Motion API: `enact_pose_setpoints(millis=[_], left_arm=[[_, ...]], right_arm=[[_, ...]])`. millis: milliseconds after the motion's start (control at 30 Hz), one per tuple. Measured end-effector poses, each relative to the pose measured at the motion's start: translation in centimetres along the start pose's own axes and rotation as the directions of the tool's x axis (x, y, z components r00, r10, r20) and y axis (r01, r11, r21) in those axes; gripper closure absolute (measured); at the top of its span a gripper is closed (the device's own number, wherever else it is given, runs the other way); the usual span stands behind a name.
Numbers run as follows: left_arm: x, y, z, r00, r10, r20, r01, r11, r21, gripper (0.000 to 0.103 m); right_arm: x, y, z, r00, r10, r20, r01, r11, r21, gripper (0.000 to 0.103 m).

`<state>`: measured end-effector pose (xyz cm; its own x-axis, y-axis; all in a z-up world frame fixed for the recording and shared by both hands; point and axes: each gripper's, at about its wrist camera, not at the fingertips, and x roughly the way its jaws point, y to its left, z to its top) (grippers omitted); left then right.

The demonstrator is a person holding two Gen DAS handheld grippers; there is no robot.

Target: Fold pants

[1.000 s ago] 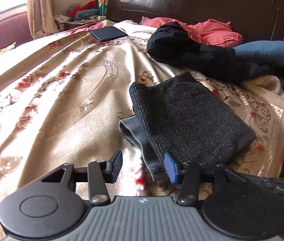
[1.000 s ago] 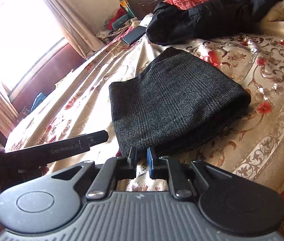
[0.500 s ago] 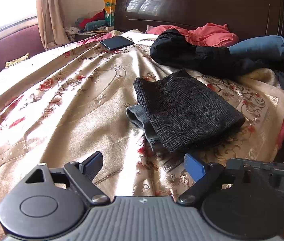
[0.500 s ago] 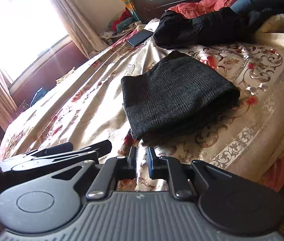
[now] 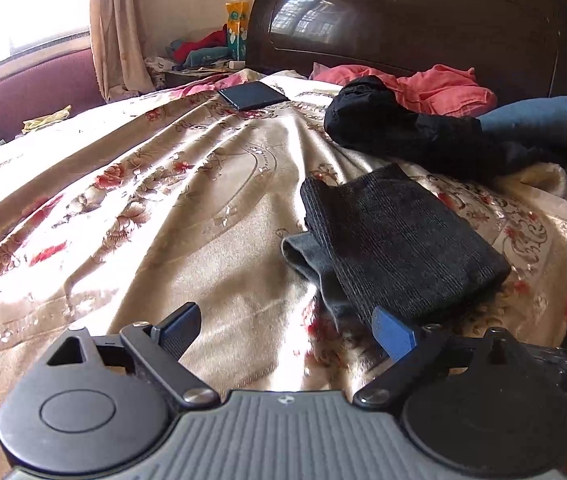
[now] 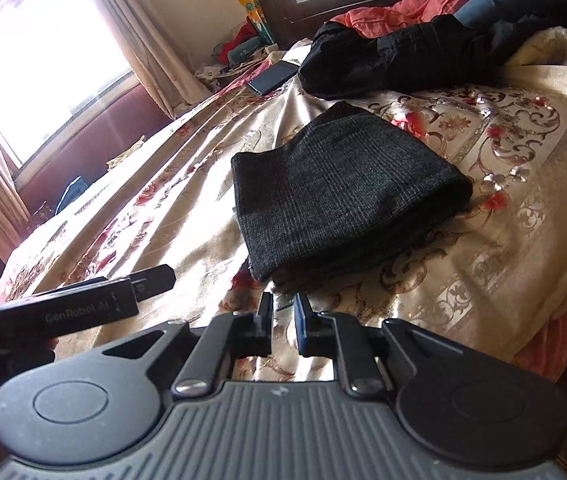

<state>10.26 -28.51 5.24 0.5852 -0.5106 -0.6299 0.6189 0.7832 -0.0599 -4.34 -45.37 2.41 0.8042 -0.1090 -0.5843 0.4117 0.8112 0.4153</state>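
The dark grey pants lie folded in a compact stack on the floral bedspread; they also show in the right wrist view. A lighter grey layer sticks out at the stack's near left edge. My left gripper is open wide and empty, held just short of the stack's near edge. My right gripper has its jaws nearly together with a narrow gap, empty, a little in front of the stack. The left gripper's body shows at the left of the right wrist view.
A black garment, a pink cloth and a blue bundle are piled by the dark headboard. A dark tablet lies at the far side. The bed's edge drops off to the right.
Both grippers have pulled back from the folded pants. The left gripper's jaws opened wide after being close at the stack's near edge. The right gripper's jaws stayed nearly together.
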Motion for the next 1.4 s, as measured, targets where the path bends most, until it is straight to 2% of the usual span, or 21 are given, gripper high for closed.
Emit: enact_pose_setpoints(millis=[167,300,367,467,533,600,667,700,800,900,933,1067,1133,1167,1200,1267,1333,1400], left_arm=[[4.8,-0.3,3.7,0.999,-0.011,0.033,0.012,0.999,-0.050,0.000],[9.7,-0.3,6.5,0.997,-0.038,0.061,0.047,0.986,-0.161,0.000],[11.9,-0.7,6.9,0.997,-0.024,0.071,0.037,0.984,-0.176,0.000],[14.8,-1.4,6.3,0.998,0.032,0.057,-0.023,0.989,-0.145,0.000],[16.5,-1.4,5.4,0.998,0.061,0.009,-0.059,0.992,-0.115,0.000],[17.6,-0.8,3.8,0.999,0.050,0.000,-0.050,0.989,-0.140,0.000],[18.0,-0.6,3.2,0.999,0.045,0.011,-0.043,0.988,-0.147,0.000],[18.2,-0.7,3.2,0.999,0.047,0.011,-0.045,0.989,-0.140,0.000],[18.1,-0.8,4.0,0.999,0.047,-0.009,-0.047,0.993,-0.110,0.000],[16.4,-1.0,4.6,0.998,0.059,0.012,-0.058,0.996,-0.073,0.000],[15.4,-1.2,4.5,0.997,0.075,0.033,-0.073,0.996,-0.052,0.000],[11.9,-2.1,2.9,0.991,0.091,0.097,-0.092,0.996,0.008,0.000],[11.3,-2.8,1.8,0.992,0.086,0.090,-0.090,0.995,0.047,0.000],[11.5,-3.2,1.1,0.995,0.086,0.060,-0.090,0.993,0.071,0.000],[11.9,-3.3,0.5,0.996,0.080,0.028,-0.082,0.995,0.064,0.000],[12.4,-2.6,-0.2,0.999,0.051,-0.012,-0.051,0.999,-0.008,0.000],[12.4,-2.0,0.2,0.999,0.036,-0.038,-0.038,0.998,-0.053,0.000],[11.8,-1.9,0.8,0.999,0.037,-0.035,-0.039,0.998,-0.052,0.000]], right_arm=[[3.0,-1.8,5.0,0.997,-0.053,0.050,0.056,0.995,-0.077,0.089],[6.5,-2.1,9.4,0.993,-0.058,0.104,0.076,0.981,-0.179,0.089],[9.1,-2.4,11.5,0.992,-0.048,0.116,0.070,0.979,-0.193,0.086],[13.4,-3.0,13.9,0.996,-0.019,0.087,0.034,0.983,-0.181,0.083],[16.5,-3.6,14.7,0.998,-0.019,0.058,0.029,0.984,-0.174,0.085],[20.1,-4.7,14.7,0.997,-0.073,0.027,0.076,0.984,-0.163,0.086],[22.4,-6.1,14.4,0.998,-0.065,-0.001,0.065,0.989,-0.136,0.089],[23.1,-6.6,14.4,0.998,-0.069,-0.012,0.068,0.991,-0.114,0.095],[21.5,-7.6,15.0,1.000,-0.021,-0.020,0.019,0.998,-0.060,0.095],[16.6,-9.4,15.2,0.999,0.021,0.035,-0.020,0.999,-0.036,0.082],[15.0,-10.1,14.9,0.999,0.028,0.045,-0.027,0.999,-0.030,0.082],[9.5,-11.9,11.7,0.999,0.001,0.047,0.003,0.996,-0.090,0.082],[8.5,-12.7,9.6,1.000,-0.004,0.011,0.005,0.996,-0.093,0.082],[8.6,-13.2,8.6,1.000,-0.024,-0.011,0.022,0.996,-0.087,0.082],[8.8,-13.5,7.8,0.999,-0.044,-0.019,0.042,0.995,-0.085,0.079],[9.1,-14.4,7.0,0.998,-0.047,-0.028,0.046,0.998,-0.049,0.076],[8.5,-15.2,7.7,0.999,-0.010,-0.037,0.010,1.000,0.020,0.073],[7.6,-15.2,8.6,0.999,0.037,-0.019,-0.036,0.999,0.037,0.071]])
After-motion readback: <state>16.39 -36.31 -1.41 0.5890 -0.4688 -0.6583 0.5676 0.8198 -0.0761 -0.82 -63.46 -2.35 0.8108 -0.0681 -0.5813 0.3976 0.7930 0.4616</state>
